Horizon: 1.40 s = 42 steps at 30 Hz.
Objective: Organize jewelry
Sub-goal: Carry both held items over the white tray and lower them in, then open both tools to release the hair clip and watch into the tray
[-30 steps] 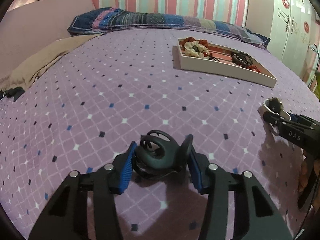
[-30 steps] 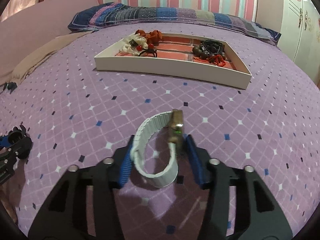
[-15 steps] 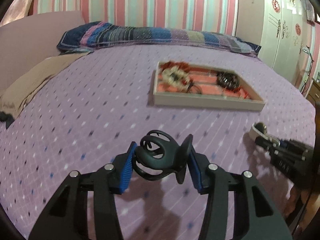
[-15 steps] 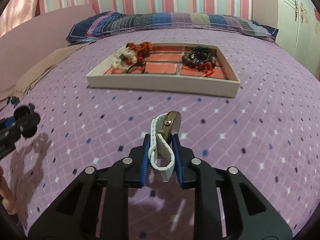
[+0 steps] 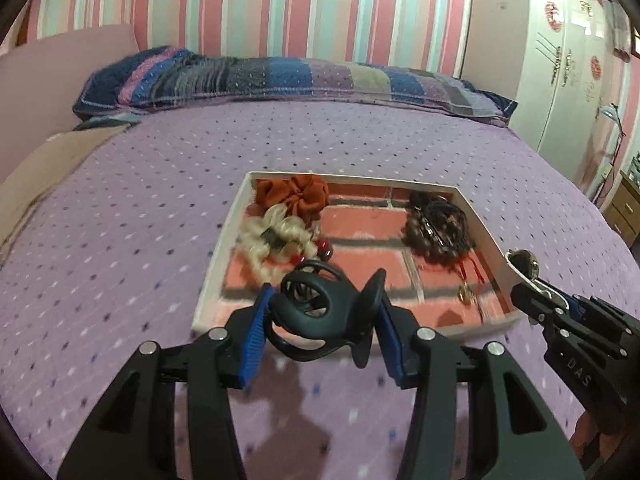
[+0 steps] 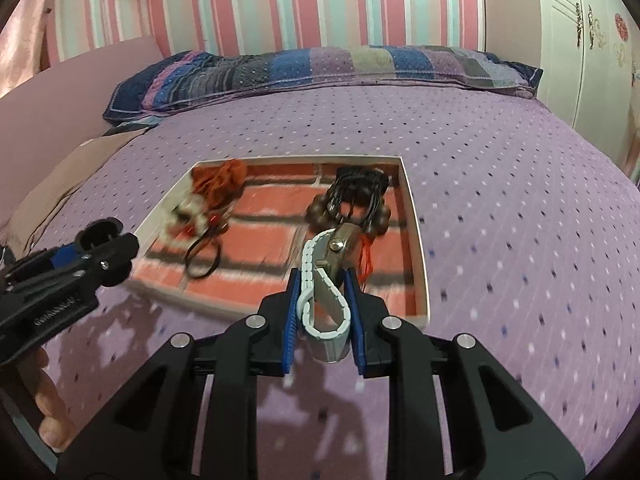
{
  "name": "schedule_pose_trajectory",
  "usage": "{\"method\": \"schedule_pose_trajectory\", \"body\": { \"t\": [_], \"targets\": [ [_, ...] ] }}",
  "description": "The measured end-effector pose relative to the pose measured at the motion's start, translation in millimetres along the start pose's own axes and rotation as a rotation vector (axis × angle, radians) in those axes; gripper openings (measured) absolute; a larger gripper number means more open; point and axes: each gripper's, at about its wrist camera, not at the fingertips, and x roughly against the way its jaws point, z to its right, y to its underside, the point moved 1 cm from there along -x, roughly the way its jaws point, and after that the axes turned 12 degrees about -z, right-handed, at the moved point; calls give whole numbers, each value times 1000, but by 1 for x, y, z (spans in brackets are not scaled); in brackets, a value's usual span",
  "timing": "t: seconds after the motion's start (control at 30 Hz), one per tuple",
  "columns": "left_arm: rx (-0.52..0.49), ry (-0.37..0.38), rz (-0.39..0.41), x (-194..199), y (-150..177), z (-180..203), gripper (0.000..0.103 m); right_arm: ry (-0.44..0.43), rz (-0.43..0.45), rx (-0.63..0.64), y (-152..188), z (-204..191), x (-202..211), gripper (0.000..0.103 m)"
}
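Watch point(image 6: 326, 280) is bowing in your right gripper point(image 6: 322, 312); left gripper point(image 5: 320, 320) is clamping the clip point(image 5: 316, 312). Careless releases are risking drops outside the tray point(image 5: 208, 280).

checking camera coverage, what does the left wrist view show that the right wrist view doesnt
Only the left wrist view: the black hair claw seen whole in the left hand-held gripper, the gold piece in the tray's near right corner, and a desk lamp.

Only the right wrist view: the white-strap watch seen close in the right hand-held gripper, and the person's fingers.

Both: the tray, rust scrunchie, brown beads, striped pillow.
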Motion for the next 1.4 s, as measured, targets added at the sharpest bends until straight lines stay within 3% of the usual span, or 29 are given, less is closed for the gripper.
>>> {"method": "schedule_pose_trajectory", "body": {
  "t": [0.37, 0.87, 1.17, 1.33, 1.4],
  "targets": [
    [24, -80, -109, -91, -29, -7, 49, 38, -65, 0, -42, 12, -79, 22],
    [34, -107, -142, -111, -24, -20, 50, 96, -28, 66, -33, -2, -84, 24],
    [1, -150, -141, -104, -16, -18, 54, 71, -81, 33, -31, 5, -98, 37],
    [-22, -159, -108, -82, -10, -14, 59, 58, -84, 49, -29, 4, -91, 58],
    [-24, -153, -89, -67, -7, -16, 68, 60, -53, 59, -27, 3, -76, 72]
  ]
}}
